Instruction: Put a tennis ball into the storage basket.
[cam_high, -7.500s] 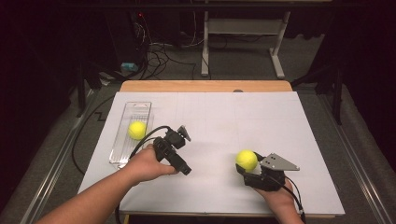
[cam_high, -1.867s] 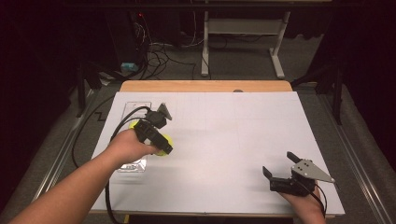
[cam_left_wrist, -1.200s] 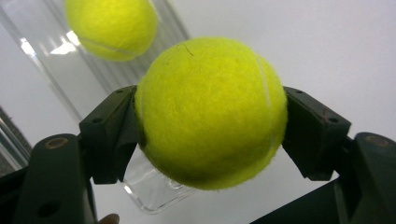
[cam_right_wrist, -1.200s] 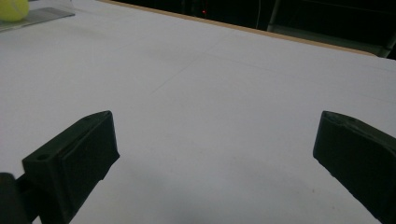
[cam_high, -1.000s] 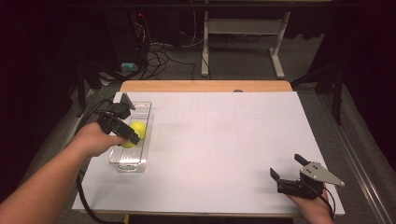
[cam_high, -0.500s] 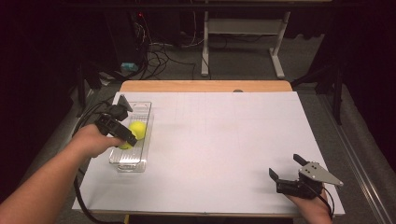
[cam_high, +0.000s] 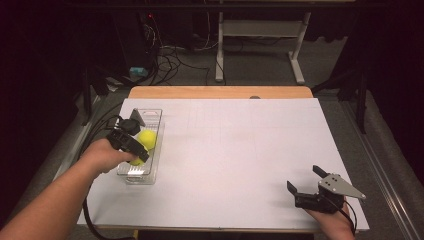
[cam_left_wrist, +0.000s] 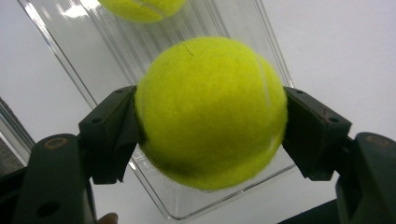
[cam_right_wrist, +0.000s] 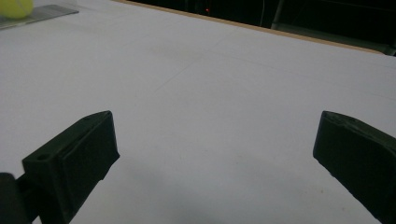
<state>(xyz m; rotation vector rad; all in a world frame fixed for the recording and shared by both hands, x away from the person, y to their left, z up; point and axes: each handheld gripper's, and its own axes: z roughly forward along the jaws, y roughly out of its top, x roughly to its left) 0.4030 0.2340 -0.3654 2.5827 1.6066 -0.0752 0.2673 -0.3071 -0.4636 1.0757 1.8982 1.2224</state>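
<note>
Tennis ball (cam_left_wrist: 210, 112) number 2 is the one in play: it sits clamped between the black jaws of the left gripper (cam_high: 131, 148), which has carried it from the middle of the white table (cam_high: 235, 150) over to the clear plastic tray (cam_high: 150, 114) at the table's left side, and in the last second has sunk lower toward the tray floor. In the high view a bit of its yellow shows just under the gripper body, at the near half of the tray. Tennis ball number 1 (cam_high: 146, 138) already lies in the tray, just beyond the held one, so my judgement is that the transfer is nearly finished and only the lowering and the release remain. The right gripper (cam_high: 304, 194) has kept its place at the near right corner, jaws wide apart over bare table with nothing between them. No brand, label or writing can be read on either ball, the tray or the grippers; only a pale seam line crosses the held ball.
</note>
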